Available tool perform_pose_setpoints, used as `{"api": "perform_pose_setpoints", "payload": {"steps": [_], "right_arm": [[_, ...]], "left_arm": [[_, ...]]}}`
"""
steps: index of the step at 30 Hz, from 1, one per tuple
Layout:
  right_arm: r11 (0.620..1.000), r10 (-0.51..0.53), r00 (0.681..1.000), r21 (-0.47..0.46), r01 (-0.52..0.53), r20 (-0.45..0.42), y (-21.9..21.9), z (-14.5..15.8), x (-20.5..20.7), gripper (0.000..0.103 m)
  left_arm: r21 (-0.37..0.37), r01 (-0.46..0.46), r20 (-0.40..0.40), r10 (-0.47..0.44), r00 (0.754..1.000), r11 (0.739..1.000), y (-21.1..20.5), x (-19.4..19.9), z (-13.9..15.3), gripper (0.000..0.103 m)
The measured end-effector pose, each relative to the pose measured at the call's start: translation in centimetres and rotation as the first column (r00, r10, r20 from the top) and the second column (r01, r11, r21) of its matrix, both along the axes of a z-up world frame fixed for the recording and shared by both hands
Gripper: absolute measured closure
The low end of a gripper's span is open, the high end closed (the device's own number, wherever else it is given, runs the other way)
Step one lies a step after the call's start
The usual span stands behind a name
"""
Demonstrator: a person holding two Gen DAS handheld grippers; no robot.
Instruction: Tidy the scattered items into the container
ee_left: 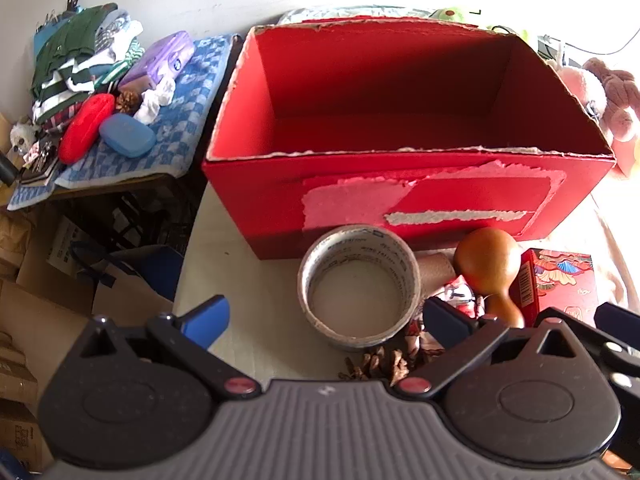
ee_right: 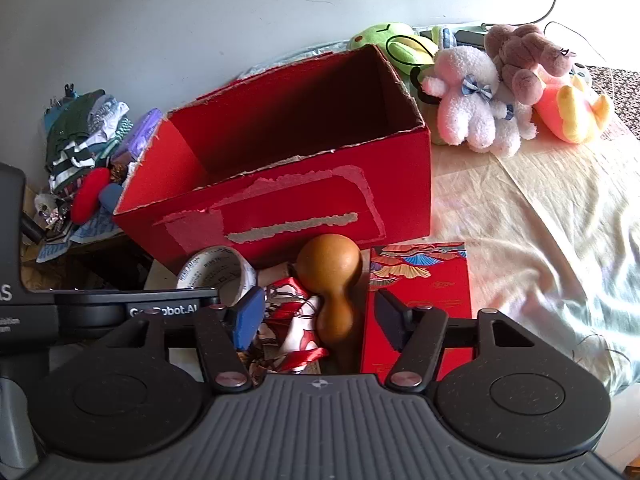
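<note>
With both the left gripper (ee_left: 326, 320) and right gripper (ee_right: 316, 316) spread and holding nothing, the gourd (ee_right: 332, 280) between the right gripper's fingers could roll off its rounded sides as they close.

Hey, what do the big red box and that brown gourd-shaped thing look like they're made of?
Red box: likely cardboard, matte; torn rim and peeled patches show pale paper fibre. Brown gourd: smooth, slightly glossy; could be dried gourd or polished wood, hard to tell.
</note>
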State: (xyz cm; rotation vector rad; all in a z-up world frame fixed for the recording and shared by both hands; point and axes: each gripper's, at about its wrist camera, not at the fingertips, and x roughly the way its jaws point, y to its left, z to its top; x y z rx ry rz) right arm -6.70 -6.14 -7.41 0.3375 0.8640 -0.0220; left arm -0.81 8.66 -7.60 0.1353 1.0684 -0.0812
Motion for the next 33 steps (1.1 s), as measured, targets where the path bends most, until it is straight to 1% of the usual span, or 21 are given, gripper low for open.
{"api": "perform_pose_setpoints", "payload": {"steps": [2, 4, 6, 9, 12, 16, 20, 22, 28, 31, 33], "right_arm": [[1.000, 0.005, 1.000, -0.025, -0.005, -0.004, 0.4, 0.1, 0.0, 0.036], [0.999, 0.003, 1.000, -0.039, -0.003, -0.017, 0.6, 0.0, 0.2, 0.038], [1.000, -0.010, 0.999, -0.023, 0.009, -0.035, 0.3, -0.3, 0.3, 0.042], [0.999, -0.043, 0.998, 0.002, 0.043, -0.046, -0.2, -0.7, 0.5, 0.044], [0.998, -0.065, 0.996, 0.014, 0.066, -0.053, -0.6, -0.8, 0.7, 0.044], [0.997, -0.055, 0.996, 0.046, 0.058, -0.065, -0.5, -0.8, 1.2, 0.044], [0.998, -0.034, 0.999, 0.053, 0.036, -0.030, -0.2, -0.6, 1.5, 0.044], [0.998, -0.027, 0.999, 0.047, 0.028, -0.020, 0.0, -0.6, 1.8, 0.044], [0.999, -0.003, 1.000, 0.046, 0.003, -0.013, 0.4, -0.5, 2.8, 0.045], [0.999, 0.036, 0.999, 0.040, -0.036, 0.000, 1.0, -0.4, 3.4, 0.045], [0.997, 0.075, 0.997, 0.035, -0.075, 0.002, 1.5, -0.6, 4.0, 0.048]], "left_arm": [[-0.005, 0.001, 0.000, -0.001, 1.000, 1.000, 0.1, 0.0, 0.0, 0.001], [-0.004, 0.004, 0.004, -0.004, 1.000, 1.000, 0.1, 0.1, 0.0, 0.000], [0.004, 0.010, 0.017, -0.010, 1.000, 1.000, 0.0, 0.0, 0.0, 0.001], [-0.002, 0.023, 0.031, -0.023, 0.999, 1.000, 0.0, -0.3, 0.0, 0.000], [-0.010, 0.032, 0.013, -0.031, 0.999, 0.999, 0.1, -0.1, -0.2, 0.000], [-0.010, 0.029, -0.011, -0.029, 1.000, 1.000, 0.5, 0.2, -0.8, 0.000], [-0.034, 0.034, -0.038, -0.035, 0.999, 0.999, 1.2, 0.5, -1.2, 0.000], [-0.051, 0.016, -0.041, -0.018, 0.999, 0.999, 2.0, 0.8, -1.2, 0.000], [-0.106, -0.078, -0.058, 0.072, 0.996, 0.991, 5.2, 1.6, -1.7, 0.001], [-0.138, -0.095, -0.085, 0.084, 0.993, 0.986, 6.0, 2.0, -2.3, 0.001], [-0.156, -0.099, -0.100, 0.084, 0.991, 0.983, 6.4, 2.3, -2.6, 0.005]]}}
